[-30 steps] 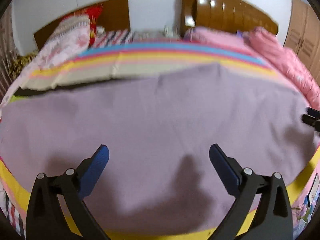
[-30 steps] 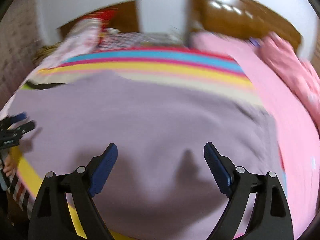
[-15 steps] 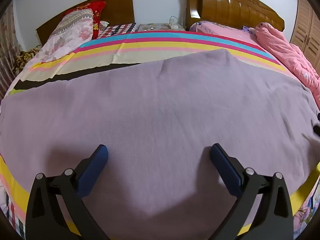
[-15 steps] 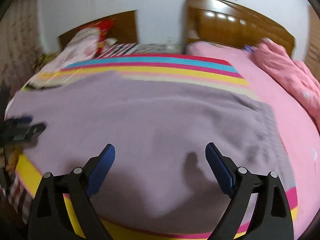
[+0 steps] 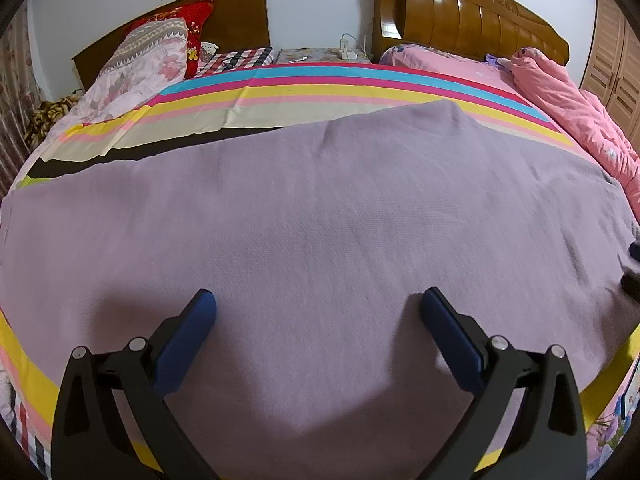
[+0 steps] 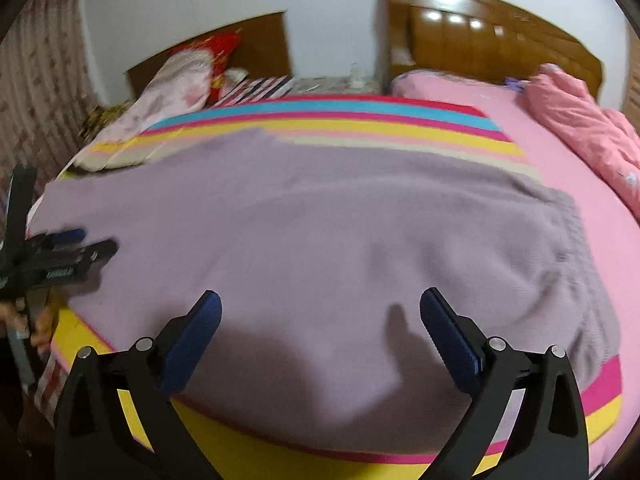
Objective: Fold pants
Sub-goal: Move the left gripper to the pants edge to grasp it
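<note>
The pants point(image 5: 320, 220), a wide mauve knit, lie flat across the middle of both views and cover most of the striped sheet point(image 5: 320, 88). In the left wrist view their far edge rises to a low peak at upper centre, against the sheet's yellow and pale bands, and their near edge drops off the bottom of the frame. In the right wrist view the gathered waistband point(image 6: 576, 248) sits at the right, beside the pink sheet point(image 6: 520, 96).

The left gripper point(image 5: 318, 304) fills the bottom of its own view, blue pads point(image 5: 448, 320) spread wide with nothing between them, above the cloth; whether they touch it cannot be told. It also shows at the left edge of the right wrist view, blurred, at the pants' left end. The right gripper point(image 6: 320, 304) hangs likewise at the bottom of its view, fingers wide apart and empty, with its shadow falling on the pants below. A dark sliver at the right edge of the left wrist view may be its tip; too little shows to say.

At upper left lie a floral quilt point(image 5: 140, 64) and a red pillow point(image 5: 192, 20) against a dark headboard point(image 5: 240, 12). At upper right stands a glossy wooden headboard point(image 5: 460, 16), with a rumpled pink quilt point(image 5: 560, 108) running down the right side. A wardrobe point(image 5: 616, 52) shows at the far right.
</note>
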A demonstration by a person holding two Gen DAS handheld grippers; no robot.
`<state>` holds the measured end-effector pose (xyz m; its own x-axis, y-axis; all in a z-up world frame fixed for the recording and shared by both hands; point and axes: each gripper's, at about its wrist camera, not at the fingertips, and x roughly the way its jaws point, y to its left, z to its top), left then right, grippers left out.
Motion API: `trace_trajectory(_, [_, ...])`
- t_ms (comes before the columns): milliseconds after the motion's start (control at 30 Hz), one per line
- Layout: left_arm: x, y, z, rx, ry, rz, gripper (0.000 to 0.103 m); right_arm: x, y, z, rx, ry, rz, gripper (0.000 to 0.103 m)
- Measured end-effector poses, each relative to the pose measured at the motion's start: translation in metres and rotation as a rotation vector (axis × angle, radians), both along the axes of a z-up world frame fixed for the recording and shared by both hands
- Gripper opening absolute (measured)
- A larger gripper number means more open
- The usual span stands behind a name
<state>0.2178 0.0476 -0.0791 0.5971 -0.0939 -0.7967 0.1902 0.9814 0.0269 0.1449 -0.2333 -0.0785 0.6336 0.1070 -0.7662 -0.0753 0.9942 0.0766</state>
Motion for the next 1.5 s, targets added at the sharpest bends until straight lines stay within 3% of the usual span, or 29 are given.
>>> trace_trajectory(167, [-0.008, 0.016, 0.010, -0.118, -0.032, 0.021, 0.101, 0.001, 0.002, 0.000, -0.015, 0.060, -0.062, 0.098])
trace_trajectory(267, [-0.024, 0.039, 0.021, -0.192, -0.088, 0.051, 0.101, -0.003, 0.016, 0.022, -0.047, 0.000, -0.092, 0.098])
trace_trajectory(400, [-0.036, 0.072, 0.031, -0.171, -0.131, 0.109, 0.101, 0.014, 0.071, 0.044, -0.006, -0.081, 0.041, 0.098])
trace_trajectory(600, [-0.048, 0.154, 0.037, -0.143, -0.142, 0.296, 0.101, 0.052, 0.188, 0.043, -0.014, -0.087, 0.308, 0.098])
trace_trajectory(733, [-0.056, 0.202, 0.034, -0.132, -0.127, 0.417, 0.101, 0.076, 0.248, 0.045, -0.025, -0.087, 0.423, 0.098])
trace_trajectory(1000, [-0.071, 0.276, 0.027, -0.116, -0.101, 0.619, 0.101, 0.127, 0.312, 0.034, 0.020, -0.006, 0.473, 0.098])
trace_trajectory(1133, [-0.073, 0.298, 0.019, -0.114, -0.085, 0.662, 0.101, 0.137, 0.325, 0.006, -0.029, 0.034, 0.465, 0.098])
trace_trajectory(1200, [-0.068, 0.305, 0.017, -0.132, -0.080, 0.671, 0.101, 0.137, 0.323, 0.007, -0.001, 0.022, 0.472, 0.099])
trace_trajectory(1267, [-0.062, 0.316, 0.015, -0.201, -0.081, 0.659, 0.101, 0.137, 0.320, 0.006, 0.012, 0.030, 0.469, 0.099])
trace_trajectory(1333, [-0.061, 0.334, 0.016, -0.343, -0.108, 0.654, 0.101, 0.136, 0.322, 0.005, 0.000, 0.029, 0.469, 0.099])
trace_trajectory(1400, [-0.059, 0.362, 0.017, -0.485, -0.146, 0.684, 0.101, 0.135, 0.323, 0.004, -0.011, 0.029, 0.469, 0.099])
trace_trajectory(1500, [-0.053, 0.402, 0.015, -0.606, -0.202, 0.750, 0.100, 0.136, 0.322, 0.004, -0.002, 0.031, 0.470, 0.099])
